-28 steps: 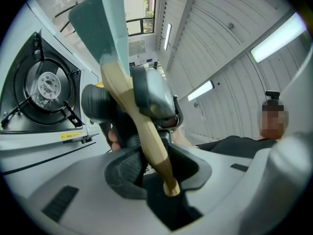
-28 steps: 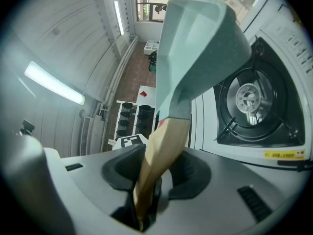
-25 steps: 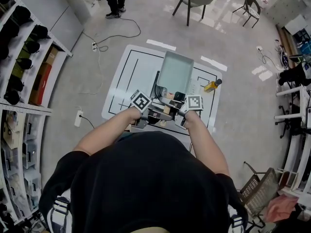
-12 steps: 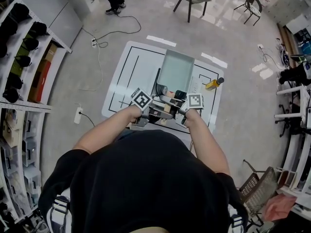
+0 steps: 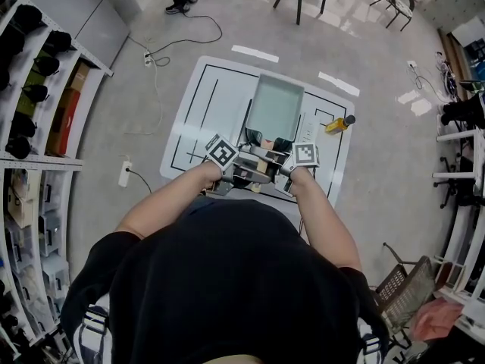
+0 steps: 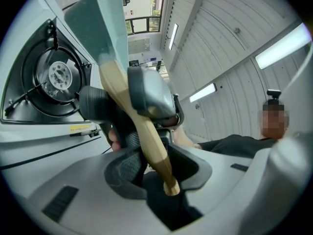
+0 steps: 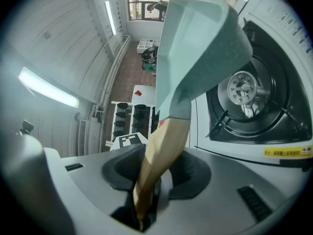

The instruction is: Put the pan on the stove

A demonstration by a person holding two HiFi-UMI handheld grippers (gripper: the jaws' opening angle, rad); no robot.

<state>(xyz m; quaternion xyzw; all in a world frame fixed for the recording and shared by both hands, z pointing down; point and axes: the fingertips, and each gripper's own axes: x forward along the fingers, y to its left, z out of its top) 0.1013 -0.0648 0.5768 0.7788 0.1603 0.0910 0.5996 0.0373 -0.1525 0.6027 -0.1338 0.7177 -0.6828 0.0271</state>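
Note:
A pale green square pan (image 5: 276, 106) with a wooden handle (image 5: 260, 155) hangs level over the white stove top (image 5: 204, 101). Both grippers hold that handle from the near side. My left gripper (image 5: 244, 174) is shut on the handle (image 6: 146, 131), with the pan (image 6: 100, 28) beyond it and a black burner (image 6: 51, 77) at the left. My right gripper (image 7: 149, 180) is shut on the same handle (image 7: 164, 151), under the pan (image 7: 200, 48), with the burner (image 7: 249, 97) at the right. In the left gripper view the right gripper's grey finger (image 6: 149, 94) clasps the handle further up.
A yellow bottle (image 5: 337, 123) lies at the right edge of the white surface. Shelves with dark items (image 5: 38, 89) run along the left. A power strip (image 5: 125, 174) and cables lie on the floor. A wire basket (image 5: 402, 294) stands at the lower right.
The pan and both grippers keep their hold and place. Only the head view has shifted a little.

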